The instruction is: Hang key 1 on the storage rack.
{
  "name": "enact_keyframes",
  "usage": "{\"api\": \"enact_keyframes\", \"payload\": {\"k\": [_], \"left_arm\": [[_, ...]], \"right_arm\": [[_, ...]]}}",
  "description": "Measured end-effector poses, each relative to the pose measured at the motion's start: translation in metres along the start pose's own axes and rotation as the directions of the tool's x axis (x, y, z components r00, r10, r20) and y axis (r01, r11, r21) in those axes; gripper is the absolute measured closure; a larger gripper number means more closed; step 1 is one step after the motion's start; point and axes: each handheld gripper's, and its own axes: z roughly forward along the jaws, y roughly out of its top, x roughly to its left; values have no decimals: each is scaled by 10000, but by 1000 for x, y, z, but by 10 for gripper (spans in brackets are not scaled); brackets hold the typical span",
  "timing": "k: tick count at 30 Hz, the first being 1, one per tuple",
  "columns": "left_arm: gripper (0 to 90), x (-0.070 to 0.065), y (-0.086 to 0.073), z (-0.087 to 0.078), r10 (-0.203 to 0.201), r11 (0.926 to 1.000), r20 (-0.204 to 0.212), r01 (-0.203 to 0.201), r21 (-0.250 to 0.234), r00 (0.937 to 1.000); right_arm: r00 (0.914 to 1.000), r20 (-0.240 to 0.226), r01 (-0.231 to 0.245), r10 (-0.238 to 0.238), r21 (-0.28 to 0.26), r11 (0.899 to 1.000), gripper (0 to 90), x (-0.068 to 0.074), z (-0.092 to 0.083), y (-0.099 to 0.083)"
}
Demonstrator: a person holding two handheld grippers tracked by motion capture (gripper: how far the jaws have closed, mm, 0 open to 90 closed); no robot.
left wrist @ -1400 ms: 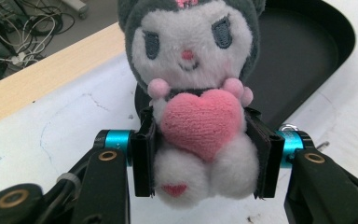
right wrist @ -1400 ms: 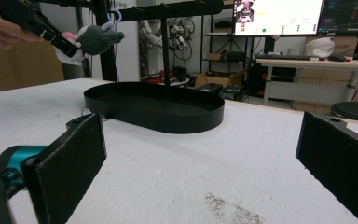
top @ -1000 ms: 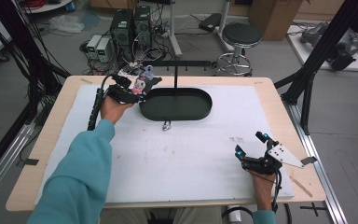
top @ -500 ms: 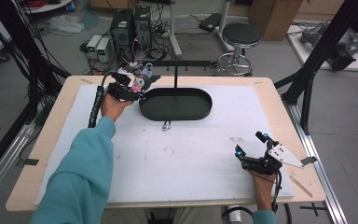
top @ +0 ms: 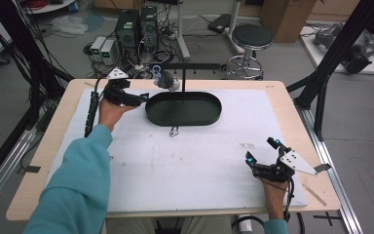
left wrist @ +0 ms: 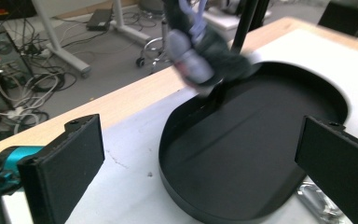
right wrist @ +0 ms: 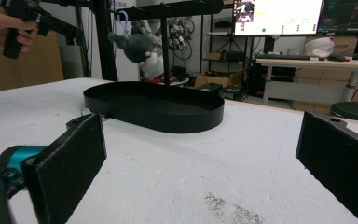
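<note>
A light wooden tabletop (top: 292, 105) fills the middle of the high view, its bare edge showing all round a white sheet (top: 195, 165) that covers most of it. On the sheet, toward the upper middle of the frame, stands a black oval tray (top: 183, 118). Just below the tray's near rim lies a small metal clip (top: 174, 131), touching the sheet. Faint dark smudges mark the sheet right of centre.
</note>
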Motion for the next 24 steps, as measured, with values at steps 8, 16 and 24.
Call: {"api": "enact_keyframes", "payload": {"k": [8,16,24], "left_arm": [[17,-5,-6,-40,414,9890,462,-344,-1440,9981],[17,-21,-22,-81,915,9611,825,-663,-2682,9924],[17,-35,-57,-112,1057,9387,906,-692,-3378,9903]], "right_arm": [[10000,9,-25,25,16,10000,7,0,0,0],[10000,2,31,-31,-1,10000,7,0,0,0],[10000,-1,62,-62,-6,10000,7,0,0,0]]}}
